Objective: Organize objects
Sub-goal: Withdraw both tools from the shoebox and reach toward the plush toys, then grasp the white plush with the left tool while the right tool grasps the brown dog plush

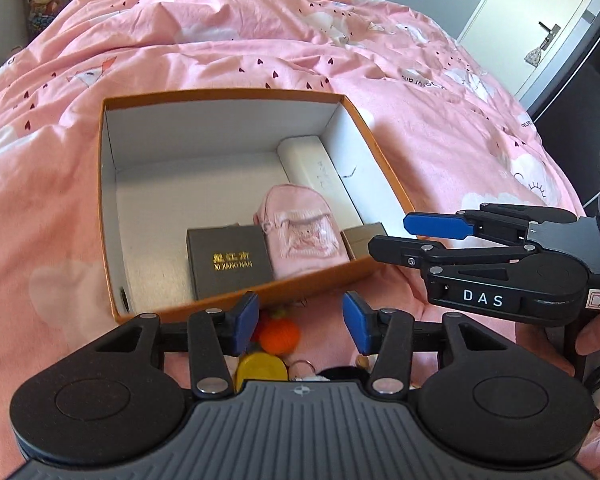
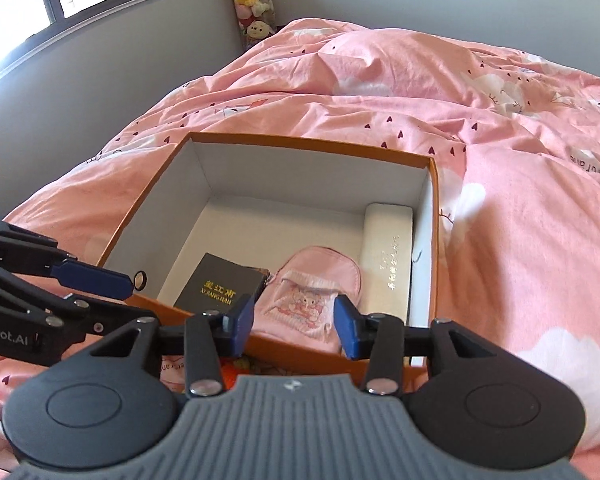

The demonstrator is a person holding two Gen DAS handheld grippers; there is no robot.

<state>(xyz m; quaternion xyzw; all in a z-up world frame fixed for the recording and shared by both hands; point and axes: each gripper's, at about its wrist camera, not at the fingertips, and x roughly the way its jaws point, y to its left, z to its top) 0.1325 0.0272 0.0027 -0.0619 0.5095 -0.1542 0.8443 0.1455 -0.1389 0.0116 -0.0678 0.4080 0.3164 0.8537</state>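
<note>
While a pink bed (image 1: 220,40) fills most of both views, an open orange box (image 1: 228,94) with white inner walls sits on its quilt and serves as the place where things are being gathered. Four items already lie inside: a long white case (image 1: 308,164) along the right wall, a small pink pouch (image 1: 300,232) shaped like a backpack beside it, a dark box with gold lettering (image 1: 228,264) to the pouch's left, and a small tan box (image 1: 362,238) in the near right corner. The left half of the box floor is bare, so there is room for more. Outside the box, just in front of its near wall, a few small things remain on the quilt: an orange knitted toy (image 1: 280,334), a yellow round piece (image 1: 260,368) and what looks like a key ring (image 1: 302,366), partly hidden. The left tongs (image 1: 300,320) hover above these leftovers, blue pads apart, holding nothing. The right tongs (image 2: 294,322) hang over the near edge of the box, pads also apart and empty. The task seems a little past halfway, with the small loose items still to go in.
</note>
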